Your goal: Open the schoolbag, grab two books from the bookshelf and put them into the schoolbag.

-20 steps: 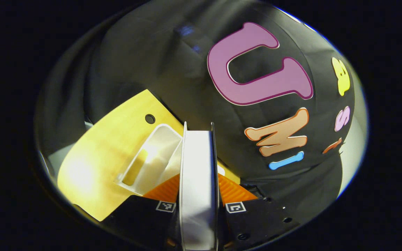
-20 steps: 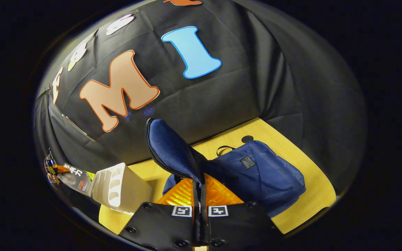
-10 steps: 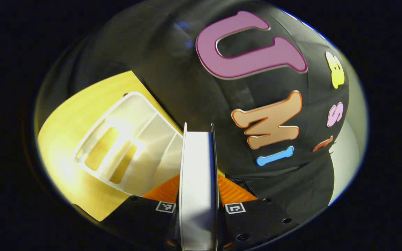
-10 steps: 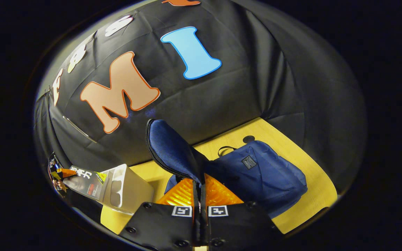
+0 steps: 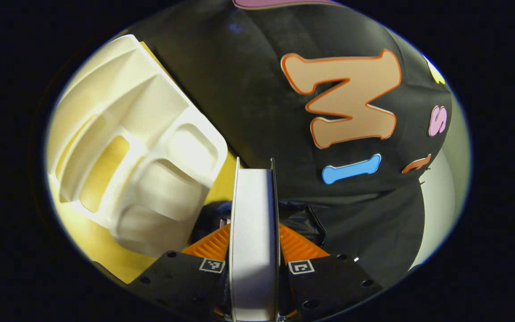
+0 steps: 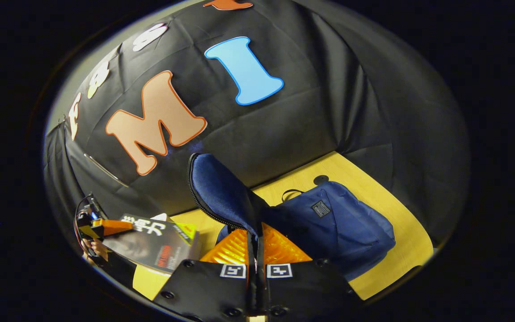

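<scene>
In the left gripper view my left gripper (image 5: 255, 226) is shut on a book (image 5: 254, 210), whose white page edge stands upright between the fingers. The white bookshelf (image 5: 137, 134) lies close at the left on the yellow table (image 5: 92, 235). My right gripper (image 6: 256, 233) is shut on the dark blue schoolbag's zippered flap (image 6: 221, 190) and holds it raised. The schoolbag (image 6: 338, 226) lies on the table (image 6: 396, 223) beyond it. At the lower left of the right gripper view, the other gripper (image 6: 99, 226) carries the dark-covered book (image 6: 152, 241) tilted over the table.
Black cloth walls close the booth behind the table. A small dark hole (image 6: 318, 179) marks the tabletop by the bag's handle loop (image 6: 289, 193). The table's right edge runs just past the bag.
The left gripper has carried the book toward the bag. The bookshelf now looms larger and nearer in its view, and the book covers the shelf in the right gripper view. The raised flap has stayed put.
</scene>
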The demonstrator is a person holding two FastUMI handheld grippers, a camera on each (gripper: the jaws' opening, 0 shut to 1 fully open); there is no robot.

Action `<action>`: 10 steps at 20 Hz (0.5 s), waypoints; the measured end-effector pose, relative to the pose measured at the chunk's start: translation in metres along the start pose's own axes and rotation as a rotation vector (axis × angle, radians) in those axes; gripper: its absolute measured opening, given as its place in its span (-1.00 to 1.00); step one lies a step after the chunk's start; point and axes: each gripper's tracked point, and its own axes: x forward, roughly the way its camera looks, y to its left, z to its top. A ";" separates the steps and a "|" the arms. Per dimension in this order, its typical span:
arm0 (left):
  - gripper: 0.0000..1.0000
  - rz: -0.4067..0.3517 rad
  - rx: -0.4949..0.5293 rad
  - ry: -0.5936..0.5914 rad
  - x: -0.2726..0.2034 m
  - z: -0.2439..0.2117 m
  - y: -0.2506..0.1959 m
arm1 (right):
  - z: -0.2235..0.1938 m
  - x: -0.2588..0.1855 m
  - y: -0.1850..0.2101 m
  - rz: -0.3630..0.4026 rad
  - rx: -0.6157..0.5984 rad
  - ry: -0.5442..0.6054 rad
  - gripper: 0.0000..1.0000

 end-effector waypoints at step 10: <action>-0.26 0.058 -0.052 0.117 0.141 -0.105 0.011 | 0.012 -0.006 0.003 0.049 -0.018 -0.009 -0.94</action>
